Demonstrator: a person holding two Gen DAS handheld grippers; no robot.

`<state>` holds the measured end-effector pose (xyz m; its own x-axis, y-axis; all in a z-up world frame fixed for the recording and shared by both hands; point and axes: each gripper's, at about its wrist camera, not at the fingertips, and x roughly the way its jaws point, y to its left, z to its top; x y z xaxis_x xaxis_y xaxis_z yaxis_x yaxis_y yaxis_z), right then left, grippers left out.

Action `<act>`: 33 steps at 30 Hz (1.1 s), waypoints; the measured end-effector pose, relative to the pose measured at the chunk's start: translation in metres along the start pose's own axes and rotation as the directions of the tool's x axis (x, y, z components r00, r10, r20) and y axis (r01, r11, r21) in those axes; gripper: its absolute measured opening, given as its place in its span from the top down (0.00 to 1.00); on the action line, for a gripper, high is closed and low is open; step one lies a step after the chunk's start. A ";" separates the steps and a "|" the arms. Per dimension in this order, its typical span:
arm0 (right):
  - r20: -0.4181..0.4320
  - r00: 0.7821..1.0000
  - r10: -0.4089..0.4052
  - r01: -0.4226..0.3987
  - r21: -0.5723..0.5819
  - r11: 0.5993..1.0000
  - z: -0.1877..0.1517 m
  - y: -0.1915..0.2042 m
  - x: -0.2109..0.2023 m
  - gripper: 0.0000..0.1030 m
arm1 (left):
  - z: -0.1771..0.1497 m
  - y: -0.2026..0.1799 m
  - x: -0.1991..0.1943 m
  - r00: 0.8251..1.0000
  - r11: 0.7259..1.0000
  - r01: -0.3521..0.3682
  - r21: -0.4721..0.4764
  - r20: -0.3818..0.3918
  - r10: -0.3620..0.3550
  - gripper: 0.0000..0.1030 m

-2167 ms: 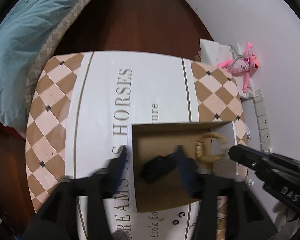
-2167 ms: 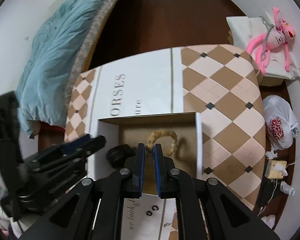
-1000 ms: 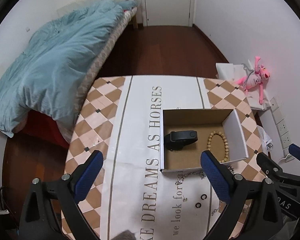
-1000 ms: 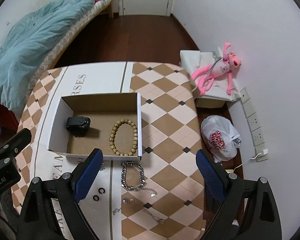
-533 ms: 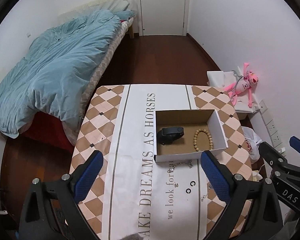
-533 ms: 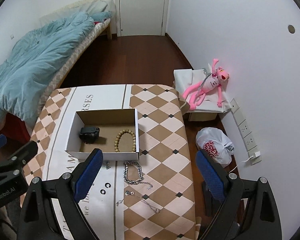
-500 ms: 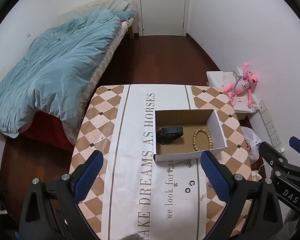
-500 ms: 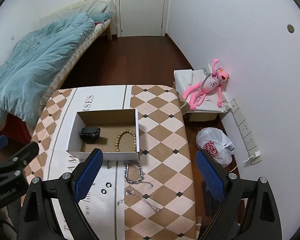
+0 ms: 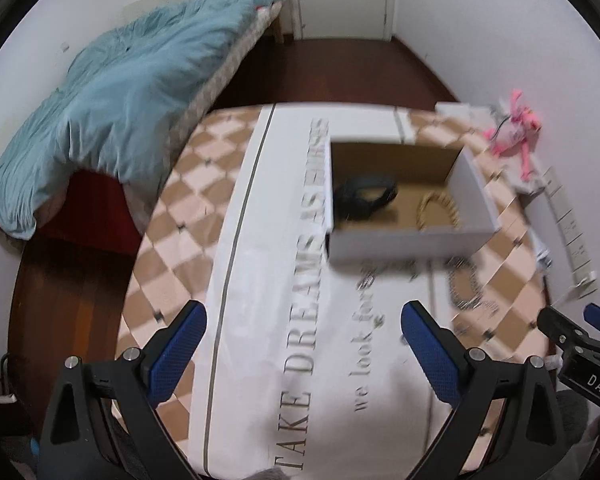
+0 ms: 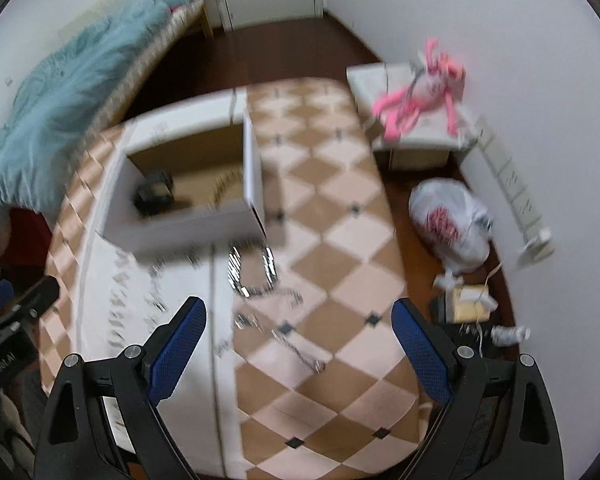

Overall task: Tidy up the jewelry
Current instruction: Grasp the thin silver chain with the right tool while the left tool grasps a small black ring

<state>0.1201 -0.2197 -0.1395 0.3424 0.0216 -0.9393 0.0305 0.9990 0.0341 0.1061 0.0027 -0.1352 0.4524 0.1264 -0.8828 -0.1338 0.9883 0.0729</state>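
Note:
A white cardboard box (image 9: 404,246) with a brown inside stands on the table; it holds a black watch (image 9: 366,196) and a wooden bead bracelet (image 9: 438,210). It also shows in the right wrist view (image 10: 180,224), blurred. A silver chain bracelet (image 10: 252,268) and thinner chains (image 10: 300,350) lie loose on the cloth in front of the box. My left gripper (image 9: 300,336) is open and empty above the near part of the table. My right gripper (image 10: 296,332) is open and empty above the loose chains.
The table carries a checked cloth with a white lettered runner (image 9: 300,320). A bed with a blue duvet (image 9: 112,100) is at the left. A pink plush toy (image 10: 420,88) on a white box and a plastic bag (image 10: 452,224) sit on the floor at the right.
Both grippers have dropped from high above toward the table; the box and loose chains look larger and blurred. Both stay open and empty.

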 end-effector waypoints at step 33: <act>0.059 0.998 0.039 -0.046 0.127 0.991 -0.053 -0.032 0.052 0.90 | -0.042 -0.083 0.082 0.986 0.974 0.143 0.174 -0.111 -0.125 0.43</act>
<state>0.0877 -0.2487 -0.2079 0.3978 0.0577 -0.9156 0.1335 0.9838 0.1200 0.1169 -0.0725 -0.2330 0.3648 -0.0081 -0.9310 0.0877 0.9958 0.0257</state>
